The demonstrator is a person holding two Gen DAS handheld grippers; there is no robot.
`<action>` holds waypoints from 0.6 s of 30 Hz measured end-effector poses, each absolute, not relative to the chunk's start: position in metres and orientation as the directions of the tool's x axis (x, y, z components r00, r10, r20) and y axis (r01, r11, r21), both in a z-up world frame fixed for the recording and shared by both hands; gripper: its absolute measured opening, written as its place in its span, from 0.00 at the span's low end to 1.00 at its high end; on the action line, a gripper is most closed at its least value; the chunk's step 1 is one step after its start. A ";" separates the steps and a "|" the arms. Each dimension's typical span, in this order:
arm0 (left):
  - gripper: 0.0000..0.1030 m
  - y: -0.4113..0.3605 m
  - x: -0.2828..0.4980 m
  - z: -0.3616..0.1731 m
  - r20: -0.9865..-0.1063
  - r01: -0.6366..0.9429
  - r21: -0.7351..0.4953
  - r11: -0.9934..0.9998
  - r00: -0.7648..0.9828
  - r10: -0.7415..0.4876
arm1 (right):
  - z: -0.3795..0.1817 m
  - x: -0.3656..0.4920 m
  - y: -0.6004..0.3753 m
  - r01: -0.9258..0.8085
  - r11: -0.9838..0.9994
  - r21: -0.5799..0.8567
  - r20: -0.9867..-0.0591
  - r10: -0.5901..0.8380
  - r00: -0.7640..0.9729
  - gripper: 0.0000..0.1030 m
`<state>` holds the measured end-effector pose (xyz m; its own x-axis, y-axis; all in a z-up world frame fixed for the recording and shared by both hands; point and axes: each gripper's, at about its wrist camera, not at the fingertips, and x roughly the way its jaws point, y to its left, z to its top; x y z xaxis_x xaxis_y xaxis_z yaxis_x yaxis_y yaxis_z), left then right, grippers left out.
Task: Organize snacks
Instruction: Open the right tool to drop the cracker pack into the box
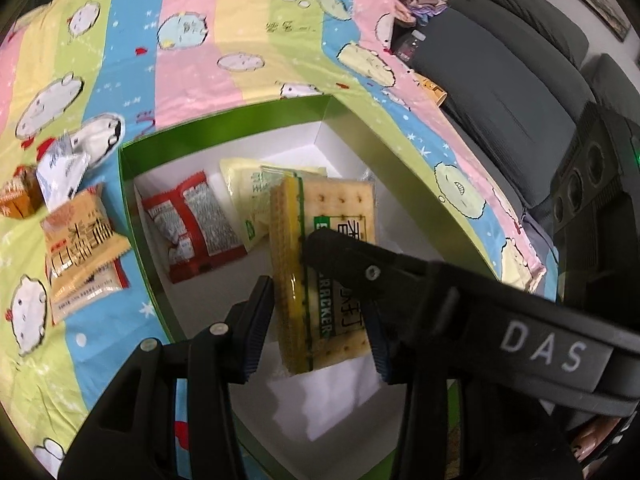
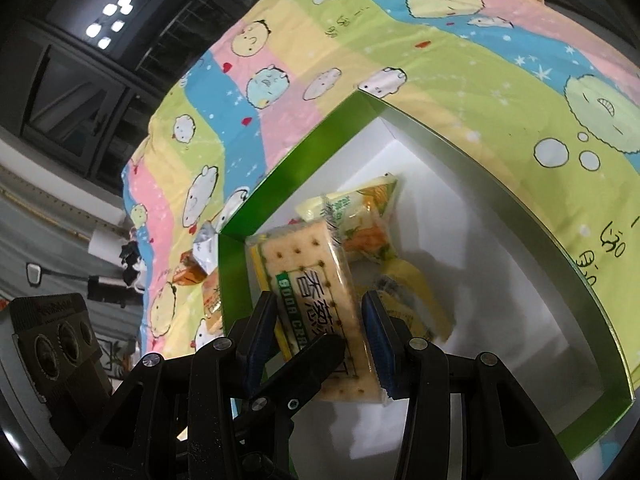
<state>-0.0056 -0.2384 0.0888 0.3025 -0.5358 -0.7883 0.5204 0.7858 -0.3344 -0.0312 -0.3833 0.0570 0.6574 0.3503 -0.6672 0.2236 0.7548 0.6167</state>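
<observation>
We have one cracker pack (image 1: 320, 272) pinched by both grippers at once, hanging over the open green box (image 1: 224, 120).

Left gripper (image 1: 320, 312): jaws narrow, pads against the pack's two faces; it has hold of the pack's near end. Right gripper (image 2: 320, 344): jaws also narrow, clamped on the same pack (image 2: 316, 280). In the left view the right gripper's finger (image 1: 344, 248) crosses over the pack's printed face.

How we'd do the placing well, as we judge it:
- Lower the pack flat onto bare white floor (image 1: 344, 396) at the near side of the box, clear of the packets already there.
- Keep both hands level with each other so the pack does not twist or crack.
- Let go only once it rests on the floor; open one gripper first, then the other, and lift straight out past the green wall.

Box contents: a red packet (image 1: 196, 228) lies flat near the left wall; a pale yellow packet (image 2: 360, 224) lies beside it toward the middle. The far corner and the right side of the floor look bare.

Outside the box, on the striped cloth (image 1: 240, 40) to its left: an orange-tan packet (image 1: 80, 252), a white sachet (image 1: 60, 168) and a small orange one (image 1: 18, 196), not yet sorted.
</observation>
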 end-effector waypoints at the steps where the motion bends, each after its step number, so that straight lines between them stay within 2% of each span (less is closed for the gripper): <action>1: 0.43 -0.237 -0.005 0.089 -0.788 0.515 -0.339 0.787 0.302 -0.537 | 0.057 -0.032 -0.383 0.228 0.753 0.617 -0.667 0.347 0.659 0.46; 4: 0.46 -0.226 -0.008 0.097 -0.777 0.513 -0.341 0.788 0.318 -0.543 | 0.061 -0.034 -0.383 0.240 0.764 0.599 -0.671 0.316 0.671 0.47; 7: 0.54 -0.203 -0.012 0.113 -0.746 0.497 -0.366 0.787 0.348 -0.567 | 0.069 -0.039 -0.379 0.237 0.787 0.569 -0.671 0.279 0.687 0.49; 9: 0.65 -0.185 -0.015 0.121 -0.726 0.485 -0.372 0.791 0.379 -0.574 | 0.077 -0.042 -0.375 0.224 0.798 0.559 -0.662 0.267 0.700 0.50; 10: 0.68 -0.174 -0.017 0.125 -0.717 0.477 -0.370 0.797 0.399 -0.571 | 0.080 -0.044 -0.373 0.215 0.805 0.552 -0.658 0.263 0.706 0.52; 11: 0.74 -0.161 -0.019 0.128 -0.710 0.461 -0.366 0.808 0.424 -0.563 | 0.085 -0.046 -0.368 0.204 0.815 0.542 -0.654 0.257 0.712 0.60; 12: 0.76 -0.147 -0.020 0.129 -0.704 0.441 -0.359 0.822 0.451 -0.549 | 0.088 -0.047 -0.365 0.194 0.820 0.538 -0.650 0.257 0.715 0.65; 16: 0.78 -0.092 -0.023 0.123 -0.707 0.340 -0.340 0.877 0.523 -0.477 | 0.101 -0.047 -0.338 0.114 0.833 0.541 -0.619 0.302 0.725 0.68; 18: 0.82 -0.061 -0.021 0.115 -0.710 0.259 -0.362 0.895 0.546 -0.445 | 0.105 -0.044 -0.320 0.067 0.838 0.542 -0.602 0.331 0.727 0.75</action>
<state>-0.0208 -0.0608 0.1148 0.5460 -0.4454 -0.7096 0.2591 0.8952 -0.3625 -0.0440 -0.3202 0.1045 0.7267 0.3308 -0.6021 0.0672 0.8379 0.5416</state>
